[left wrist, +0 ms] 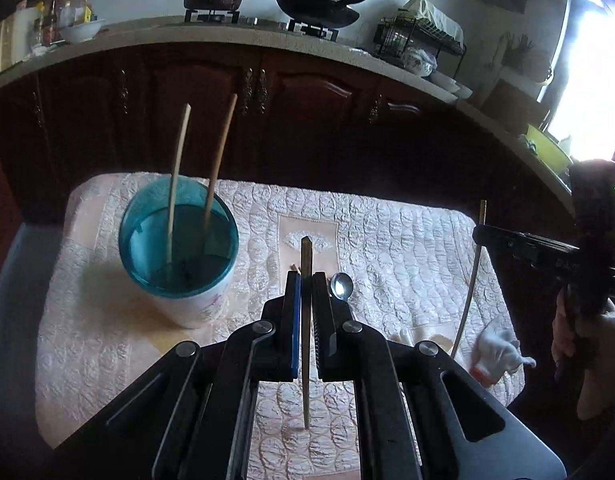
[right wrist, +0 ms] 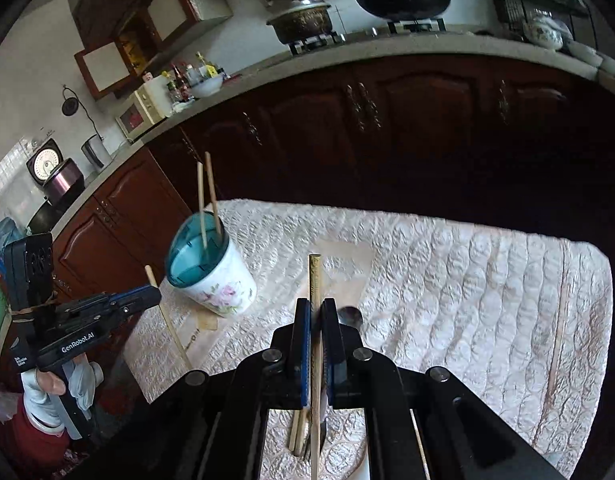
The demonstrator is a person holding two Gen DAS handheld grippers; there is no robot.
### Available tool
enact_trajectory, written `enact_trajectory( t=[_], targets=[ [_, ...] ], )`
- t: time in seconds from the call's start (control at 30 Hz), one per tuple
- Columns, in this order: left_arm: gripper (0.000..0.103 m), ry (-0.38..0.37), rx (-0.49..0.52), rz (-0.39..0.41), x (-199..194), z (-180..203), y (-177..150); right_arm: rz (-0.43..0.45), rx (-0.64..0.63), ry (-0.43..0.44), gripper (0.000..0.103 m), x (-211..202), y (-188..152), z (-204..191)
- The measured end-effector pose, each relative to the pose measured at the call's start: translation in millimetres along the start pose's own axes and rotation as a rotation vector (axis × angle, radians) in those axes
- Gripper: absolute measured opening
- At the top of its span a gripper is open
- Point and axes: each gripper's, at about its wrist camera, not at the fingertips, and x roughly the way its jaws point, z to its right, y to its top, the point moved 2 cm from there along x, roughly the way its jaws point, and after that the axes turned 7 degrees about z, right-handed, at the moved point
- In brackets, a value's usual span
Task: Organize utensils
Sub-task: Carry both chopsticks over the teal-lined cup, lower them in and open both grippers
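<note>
The utensil cup point(left wrist: 179, 256), two chopsticks upright inside, stands ahead-left of the left gripper point(left wrist: 306, 280) pinching a near-vertical chopstick point(left wrist: 306, 320), nearer than the right gripper point(right wrist: 316, 312), likewise clamped on a chopstick point(right wrist: 315, 280).

Two chopsticks in one cup point(left wrist: 179, 256), one chopstick per hand-held gripper, one spoon point(left wrist: 341, 286).

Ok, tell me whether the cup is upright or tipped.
Upright: the cup stands on its base, mouth up, two chopsticks standing inside.
</note>
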Motion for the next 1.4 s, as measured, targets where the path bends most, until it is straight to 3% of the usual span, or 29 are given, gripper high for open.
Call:
enact_trajectory(
  t=[0.53,0.83,1.1,1.4],
  targets=[
    [0.004,0.041,-0.004,0.143,-61,-28,57,0.112,-0.050,0.108,0.005,10,64,-74],
    [0.004,0.143,0.009,0.251,-92,-62,106,0.197,-0.075,0.157,0.005,40,121,-128],
    [0.004,0.246,0.001,0.247,-61,-100,124,0.254,-0.097,0.118,0.005,103,160,-158],
    [0.004,0.300,0.002,0.178,-4,-120,98,0.260,-0.141,0.044,0.005,174,151,-163]
  ],
)
